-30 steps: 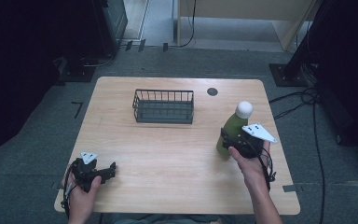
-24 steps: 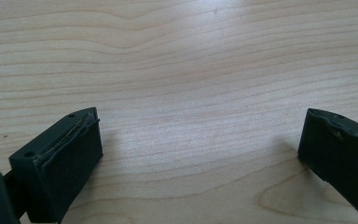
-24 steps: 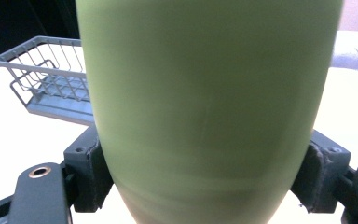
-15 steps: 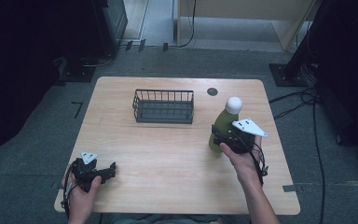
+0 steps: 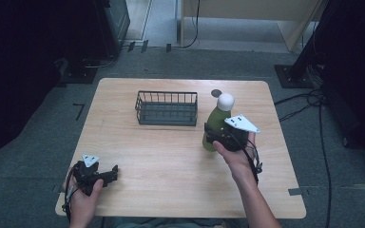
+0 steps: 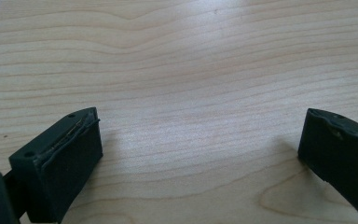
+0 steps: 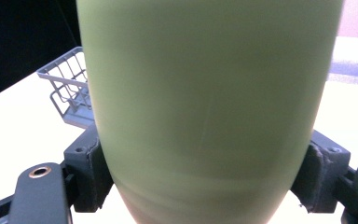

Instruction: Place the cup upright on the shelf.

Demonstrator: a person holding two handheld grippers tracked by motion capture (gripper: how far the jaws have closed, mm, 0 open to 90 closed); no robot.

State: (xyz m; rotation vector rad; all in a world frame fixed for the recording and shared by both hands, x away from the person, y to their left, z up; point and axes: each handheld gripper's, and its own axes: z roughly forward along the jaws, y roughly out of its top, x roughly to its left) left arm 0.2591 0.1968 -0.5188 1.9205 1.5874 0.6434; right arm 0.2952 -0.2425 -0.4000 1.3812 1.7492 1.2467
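The right gripper (image 5: 215, 135) had its jaws pinched on the lower body of a green bottle (image 5: 217, 124) with a white cap (image 5: 225, 100), and in the right gripper view that bottle (image 7: 209, 107) stood squarely between the two black pads (image 7: 89, 173), its sides pressed against both. The bottle leaned a little, its cap tipped up and away from the person's right hand (image 5: 235, 154), and whether its base touched the wooden table (image 5: 171, 161) I could not tell. Just beyond the bottle, to the left of the gripper as seen from above, sat a dark wire basket (image 5: 167, 108), close to the bottle but apart from it; the same basket (image 7: 70, 88) showed past the bottle's left side from the gripper's own camera. Well apart, near the table's front left corner, the left gripper (image 5: 107, 174) lay low in the left hand (image 5: 83, 194), its jaws spread wide with bare wood (image 6: 191, 93) between them.
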